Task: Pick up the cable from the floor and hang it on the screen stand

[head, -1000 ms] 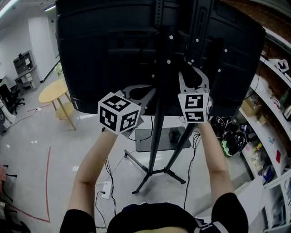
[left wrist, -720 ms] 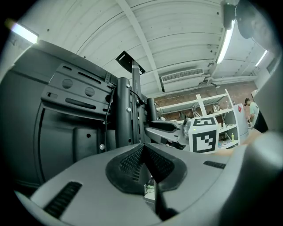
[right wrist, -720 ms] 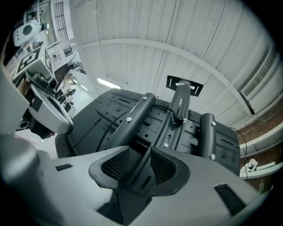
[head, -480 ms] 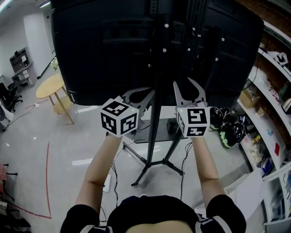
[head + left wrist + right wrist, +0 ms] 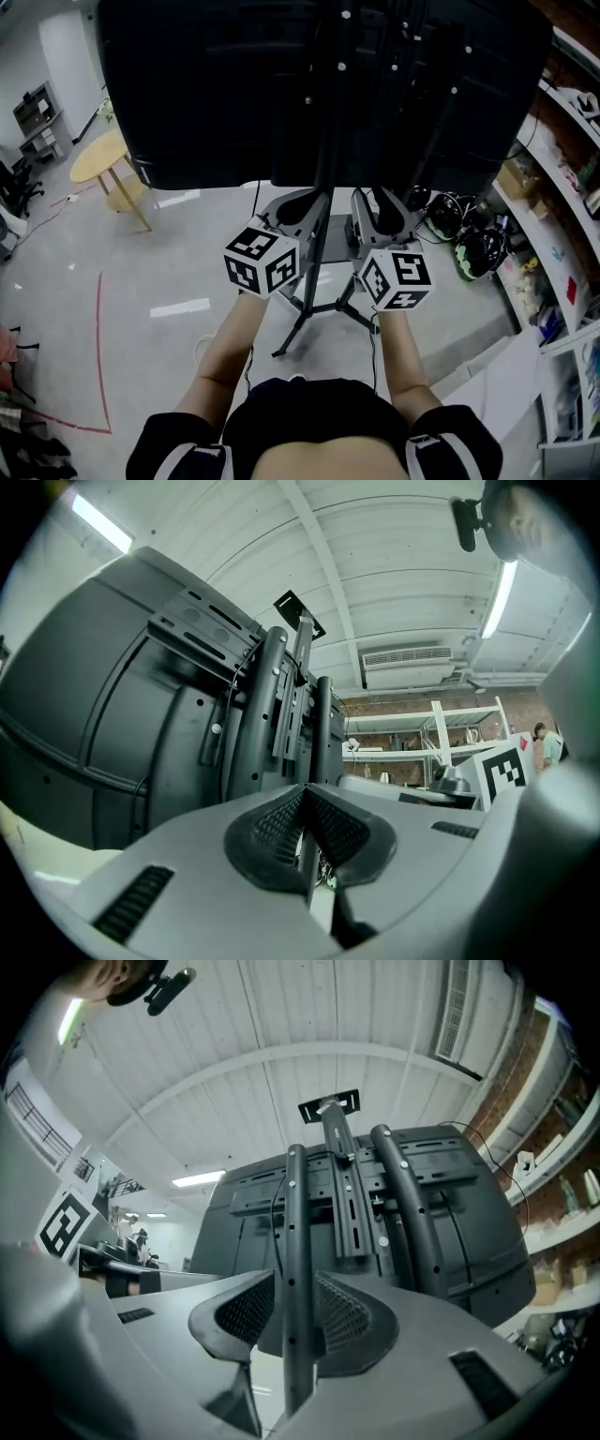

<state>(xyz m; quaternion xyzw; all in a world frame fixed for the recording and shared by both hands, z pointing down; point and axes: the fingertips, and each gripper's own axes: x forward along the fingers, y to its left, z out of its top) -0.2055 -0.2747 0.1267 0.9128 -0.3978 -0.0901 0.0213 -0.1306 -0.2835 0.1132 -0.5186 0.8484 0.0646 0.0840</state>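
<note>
L gripper (image 5: 302, 791) clenched, empty. R gripper (image 5: 292, 1286) released, stand upright (image 5: 293, 1199) straight ahead btwn jaws, untouched; prob aligning to it.

Cool, even light falls from ceiling strip lights (image 5: 94, 522), which burn out to white at ten and two o'clock in the left gripper view. It leaves pale glare streaks on the glossy floor (image 5: 178, 307) at nine o'clock in the head view. The back of the screen (image 5: 281, 94) is near black with little detail, and both gripper views bow strongly, go black at the corners and show the close left tongs (image 5: 302, 794) and right tongs (image 5: 295, 1279) soft.
</note>
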